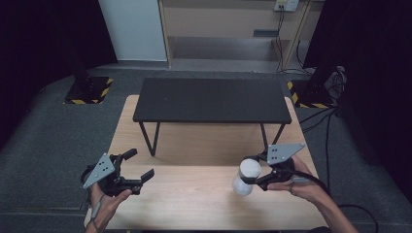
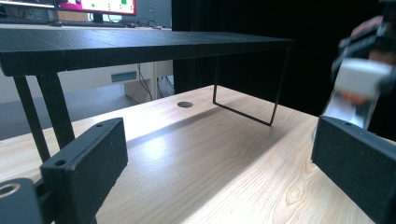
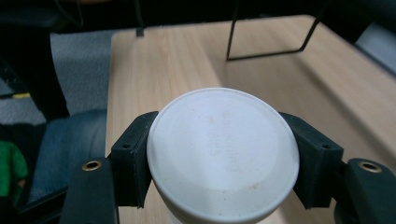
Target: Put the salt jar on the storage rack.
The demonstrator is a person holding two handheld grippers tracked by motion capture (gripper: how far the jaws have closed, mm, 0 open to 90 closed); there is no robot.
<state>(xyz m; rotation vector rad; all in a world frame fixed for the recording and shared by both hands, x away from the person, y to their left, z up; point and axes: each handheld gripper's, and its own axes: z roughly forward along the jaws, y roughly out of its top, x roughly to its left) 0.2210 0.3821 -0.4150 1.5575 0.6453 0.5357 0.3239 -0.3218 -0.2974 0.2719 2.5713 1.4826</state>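
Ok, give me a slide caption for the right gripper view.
Right gripper clamps a white-lidded bottle between its jaws above the wooden table.

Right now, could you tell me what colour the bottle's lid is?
White; the lid shows best in the right gripper view.

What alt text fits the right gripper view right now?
The right gripper has its two black jaws closed on a white bottle's round cap, seen from above. Beyond lie the light wooden table and a thin black shelf leg.

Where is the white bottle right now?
The white bottle is clamped in the right gripper, at the table's front right, before the black shelf.
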